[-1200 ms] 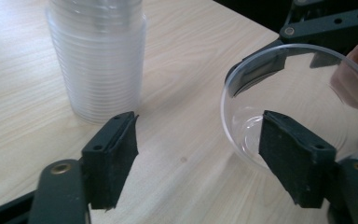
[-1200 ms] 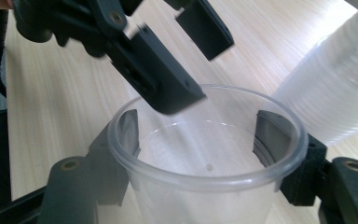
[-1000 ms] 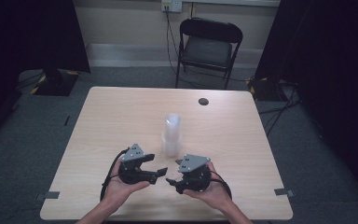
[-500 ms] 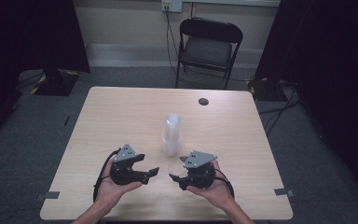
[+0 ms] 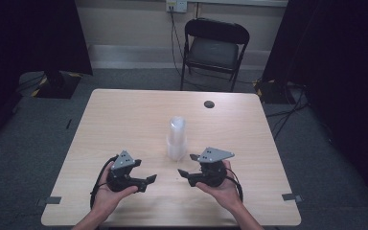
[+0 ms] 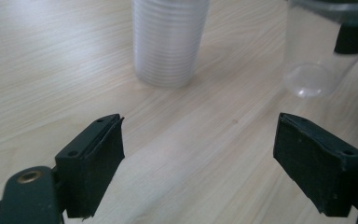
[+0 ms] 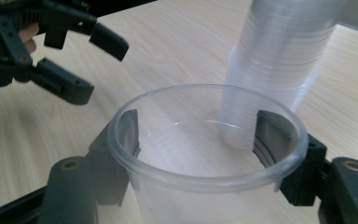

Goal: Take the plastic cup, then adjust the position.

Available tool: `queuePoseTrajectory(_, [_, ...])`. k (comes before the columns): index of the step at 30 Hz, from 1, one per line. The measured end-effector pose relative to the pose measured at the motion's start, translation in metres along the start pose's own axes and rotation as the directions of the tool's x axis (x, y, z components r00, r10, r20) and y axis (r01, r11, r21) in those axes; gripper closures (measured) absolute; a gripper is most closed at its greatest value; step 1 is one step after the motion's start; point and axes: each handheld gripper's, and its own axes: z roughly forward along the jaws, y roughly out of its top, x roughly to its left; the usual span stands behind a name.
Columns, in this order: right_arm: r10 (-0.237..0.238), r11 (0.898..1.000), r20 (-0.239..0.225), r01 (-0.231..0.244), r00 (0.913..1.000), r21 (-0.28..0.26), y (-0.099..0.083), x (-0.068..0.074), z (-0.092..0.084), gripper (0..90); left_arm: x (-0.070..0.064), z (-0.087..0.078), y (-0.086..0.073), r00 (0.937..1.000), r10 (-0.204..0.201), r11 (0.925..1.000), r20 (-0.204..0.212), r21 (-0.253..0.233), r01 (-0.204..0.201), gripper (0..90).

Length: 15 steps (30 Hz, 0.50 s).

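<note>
Holding one clear cup [image 7: 205,158] beside the stack.

Your left gripper [image 5: 149,180], jaws just widening and empty, is hovering at seven o'clock of the cup stack [image 5: 176,139]; your right gripper [image 5: 188,165] is gripping the cup at five o'clock.

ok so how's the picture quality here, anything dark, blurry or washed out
High view: room edges fall into near black and the table is dimly lit, the stack of clear cups pale and low in contrast. Left gripper view: the stack looks soft while the near black pads are sharper. Right gripper view: the held clear cup is close and hazy, with faint sheen on its rim.
</note>
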Motion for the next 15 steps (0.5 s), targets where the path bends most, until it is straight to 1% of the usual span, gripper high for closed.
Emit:
queuePoseTrajectory(4, [0.024, 1.000, 0.011, -0.024, 0.9996, -0.010, 0.000, -0.005, -0.001, 31.4, 0.003, -0.002, -0.003, 1.0000, 0.001, 1.0000, 0.008, -0.005, -0.001, 16.0])
queuePoseTrajectory(6, [0.040, 0.999, 0.025, -0.039, 0.9989, -0.022, -0.001, -0.008, -0.004, 31.3, 0.005, -0.002, -0.004, 0.9998, 0.004, 1.0000, 0.017, 0.000, -0.004, 16.0])
queuePoseTrajectory(7, [0.062, 0.998, 0.030, -0.061, 0.9976, -0.036, -0.001, -0.011, -0.006, 31.4, 0.007, -0.002, -0.005, 0.9999, -0.001, 1.0000, 0.013, 0.003, 0.001, 16.0])
queuePoseTrajectory(9, [0.071, 0.997, 0.037, -0.069, 0.9968, -0.039, -0.001, -0.013, -0.007, 31.4, 0.009, -0.002, -0.005, 0.9999, -0.015, 0.9998, -0.003, 0.010, 0.015, 16.1])
queuePoseTrajectory(10, [0.089, 0.995, 0.056, -0.087, 0.9944, -0.043, 0.000, -0.018, -0.008, 31.5, 0.011, -0.002, -0.007, 0.9997, -0.025, 0.9996, -0.006, 0.010, 0.026, 16.1])
queuePoseTrajectory(11, [0.089, 0.995, 0.056, -0.087, 0.9944, -0.043, 0.000, -0.018, -0.008, 31.5, 0.011, -0.002, -0.007, 0.9997, -0.025, 0.9996, -0.006, 0.010, 0.026, 16.1])
queuePoseTrajectory(12, [0.099, 0.994, 0.074, -0.096, 0.9923, -0.050, 0.002, -0.022, -0.010, 31.5, 0.011, -0.002, -0.007, 0.9997, -0.019, 0.9997, -0.014, 0.016, 0.019, 16.1])
queuePoseTrajectory(13, [0.099, 0.994, 0.074, -0.096, 0.9923, -0.050, 0.002, -0.022, -0.010, 31.5, 0.011, -0.002, -0.007, 0.9997, -0.019, 0.9995, -0.017, 0.024, 0.020, 16.1])
queuePoseTrajectory(15, [0.101, 0.993, 0.094, -0.095, 0.9904, -0.069, 0.003, -0.027, -0.012, 31.5, 0.010, -0.002, -0.008, 0.9998, -0.009, 0.9995, -0.019, 0.029, 0.009, 16.2])
